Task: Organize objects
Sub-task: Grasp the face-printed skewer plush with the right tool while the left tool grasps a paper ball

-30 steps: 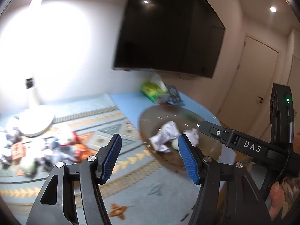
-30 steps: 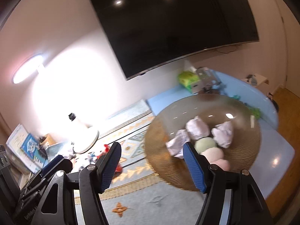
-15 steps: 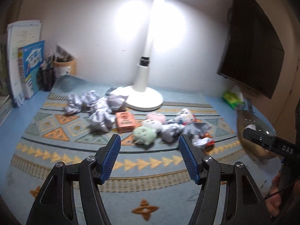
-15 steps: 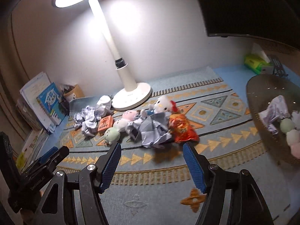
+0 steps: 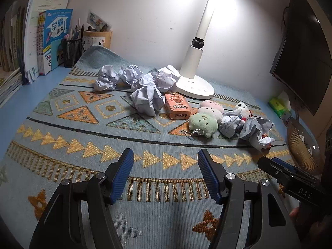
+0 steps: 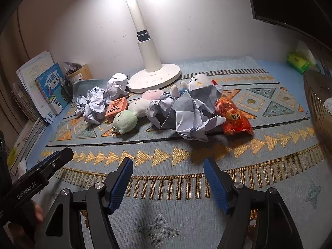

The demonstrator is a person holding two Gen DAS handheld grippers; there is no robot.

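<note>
Hovering over the patterned mat (image 5: pixel 87 128), the left gripper (image 5: pixel 164 174) is spread wide and empty, and the right gripper (image 6: pixel 168 178) too. Crumpled paper balls (image 5: pixel 145 99) sit far left, then the orange box (image 5: pixel 178 106), long axis running toward the lamp base (image 5: pixel 195 86). Three plush balls (image 6: pixel 137 108) line up diagonally, green nearest. A flattened paper sheet (image 6: pixel 191 112) overlaps the red snack bag (image 6: pixel 234 118). Brown bowl (image 6: pixel 317 108) at far right.

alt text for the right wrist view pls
Open right gripper hovers empty over a patterned mat; beyond lie crumpled paper, plush toys, an orange box and a red snack bag before a white lamp base.
</note>
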